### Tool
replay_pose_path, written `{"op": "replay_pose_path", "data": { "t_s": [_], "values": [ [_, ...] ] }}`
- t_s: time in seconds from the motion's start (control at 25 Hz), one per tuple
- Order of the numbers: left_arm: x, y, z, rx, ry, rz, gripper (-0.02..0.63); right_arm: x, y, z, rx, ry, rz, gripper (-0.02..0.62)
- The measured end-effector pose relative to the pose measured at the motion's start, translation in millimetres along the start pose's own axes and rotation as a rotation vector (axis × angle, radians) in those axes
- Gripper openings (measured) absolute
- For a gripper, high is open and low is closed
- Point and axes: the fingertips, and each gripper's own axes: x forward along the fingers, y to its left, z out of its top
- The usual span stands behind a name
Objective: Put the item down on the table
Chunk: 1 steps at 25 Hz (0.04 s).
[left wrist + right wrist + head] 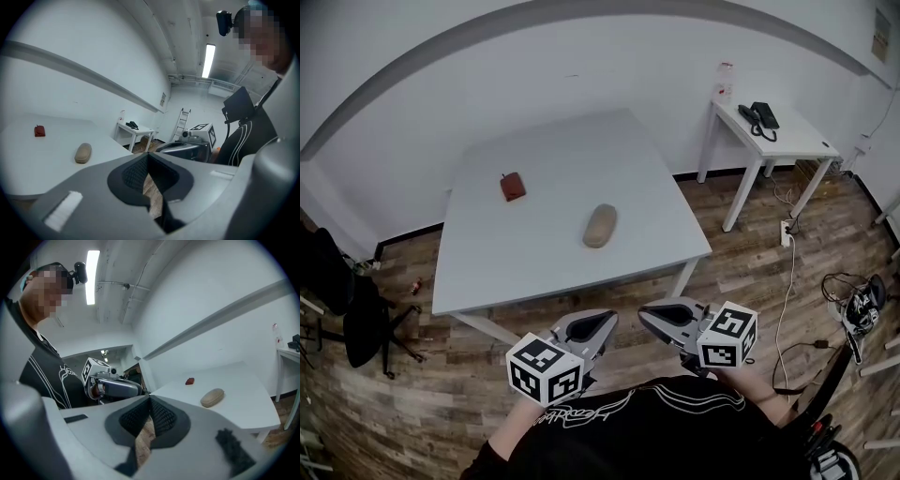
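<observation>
A tan oblong case (600,226) lies near the middle of the white table (534,272). A small red item (513,186) sits further back on the left. Both my grippers hang in front of the table's near edge, close to my body and well short of the two objects. The left gripper (584,330) is shut with nothing in it, and so is the right gripper (668,317). In the left gripper view the shut left gripper (147,157) points past the case (83,153) and red item (40,131). The right gripper view shows the right gripper (150,401) shut, with the case (212,397) beyond.
A small white side table (787,141) at the back right carries a black phone (762,116) and a bottle (725,81). A black chair (347,305) stands at the left. Cables (848,295) lie on the wooden floor at the right. A ladder (181,123) leans far off.
</observation>
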Motion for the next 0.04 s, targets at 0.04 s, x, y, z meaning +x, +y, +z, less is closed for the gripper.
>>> {"op": "replay_pose_path", "data": {
  "t_s": [0.04],
  "values": [
    [-0.9, 0.7, 0.2, 0.003, 0.001, 0.003, 0.006, 1.6, 0.5, 1.0, 0.002, -0.002, 0.005, 0.006]
  ]
}}
